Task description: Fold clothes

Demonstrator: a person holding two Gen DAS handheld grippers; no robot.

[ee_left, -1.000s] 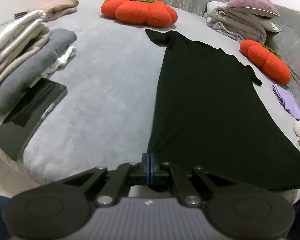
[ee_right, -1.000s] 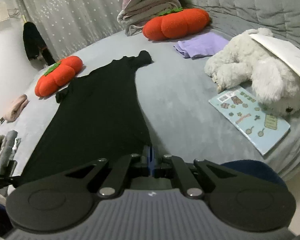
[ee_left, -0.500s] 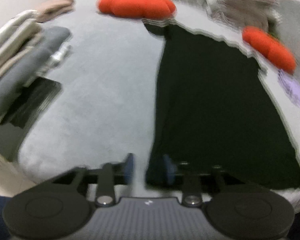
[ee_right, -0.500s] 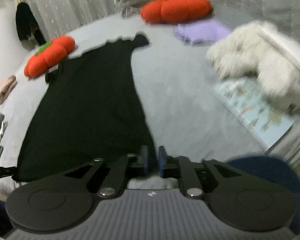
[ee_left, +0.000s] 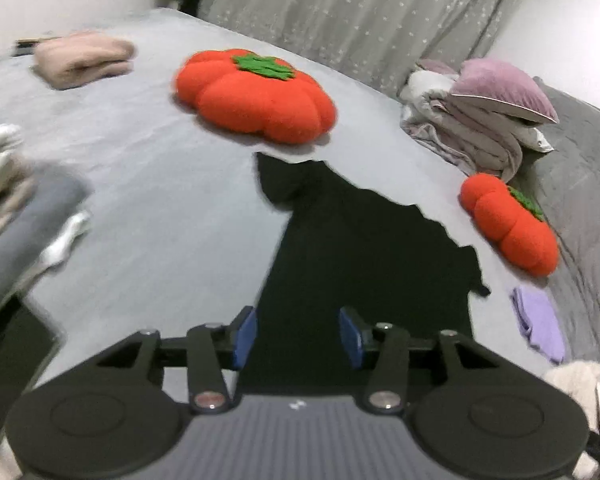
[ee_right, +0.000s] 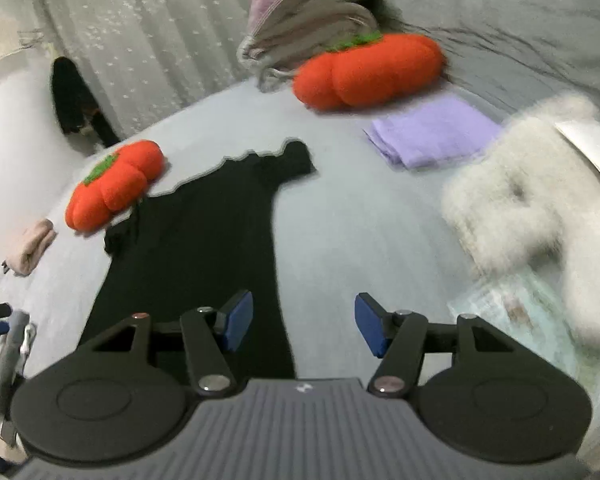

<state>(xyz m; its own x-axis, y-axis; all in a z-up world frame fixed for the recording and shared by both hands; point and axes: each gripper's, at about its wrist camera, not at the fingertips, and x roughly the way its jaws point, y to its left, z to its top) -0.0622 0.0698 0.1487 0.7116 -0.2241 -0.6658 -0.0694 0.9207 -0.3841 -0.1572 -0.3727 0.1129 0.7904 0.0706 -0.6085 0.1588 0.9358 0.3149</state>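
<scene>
Spanning frame centre: black garment (ee_left: 364, 248) flat on grey bed (ee_left: 148, 208), sleeves toward upper frame near orange cushion (ee_left: 256, 94). Left gripper (ee_left: 298, 334) spread, holding nothing, lower centre above hem. Right gripper (ee_right: 304, 324) likewise spread, over garment's right edge. Judgement: pinch matching points, keep cloth taut, fold evenly.

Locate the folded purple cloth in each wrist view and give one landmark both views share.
Left wrist view: the folded purple cloth lies at the right edge, below the small pumpkin cushion, right of the black garment.
Right wrist view: the folded purple cloth sits upper right, just below the same small pumpkin cushion, beside the white plush toy.
Shared landmark: the black garment, spread flat on the bed.
</scene>
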